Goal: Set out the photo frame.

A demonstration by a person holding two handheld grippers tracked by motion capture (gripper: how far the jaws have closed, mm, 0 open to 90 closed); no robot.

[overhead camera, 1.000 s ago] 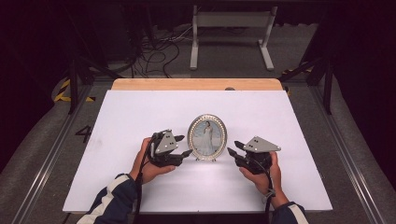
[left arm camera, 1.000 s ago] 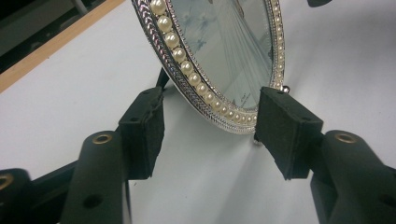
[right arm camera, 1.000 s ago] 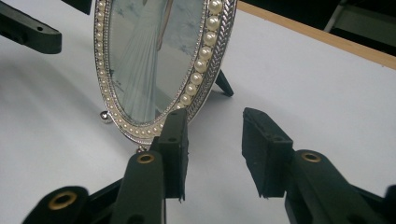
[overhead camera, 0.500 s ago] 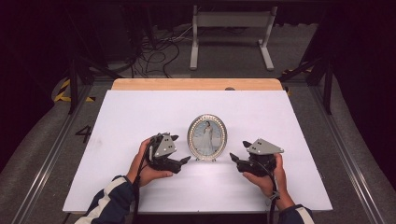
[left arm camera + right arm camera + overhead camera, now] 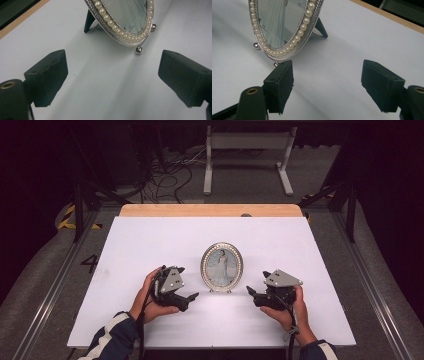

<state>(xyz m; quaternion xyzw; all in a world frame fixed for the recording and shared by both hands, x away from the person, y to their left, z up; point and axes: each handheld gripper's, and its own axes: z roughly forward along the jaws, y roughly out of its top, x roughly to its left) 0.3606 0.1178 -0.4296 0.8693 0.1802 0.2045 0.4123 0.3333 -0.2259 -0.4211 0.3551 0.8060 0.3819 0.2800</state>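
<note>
Now both my grippers stand open, the oval picture frame (image 5: 222,267) upright between them and free of both.

I see the left gripper (image 5: 186,296) and the right gripper (image 5: 254,295) low on the white table (image 5: 150,240), one on each side of the frame — their jaws have just been opening and nothing sits between the pads. Ahead of the left jaws, the pearl-edged rim and a small ball foot (image 5: 139,49) lie near, bare tabletop filling the gap. By the right jaws, the rim's lower edge sits just beyond one pad — close, not touching. The table's edges are well away.
</note>
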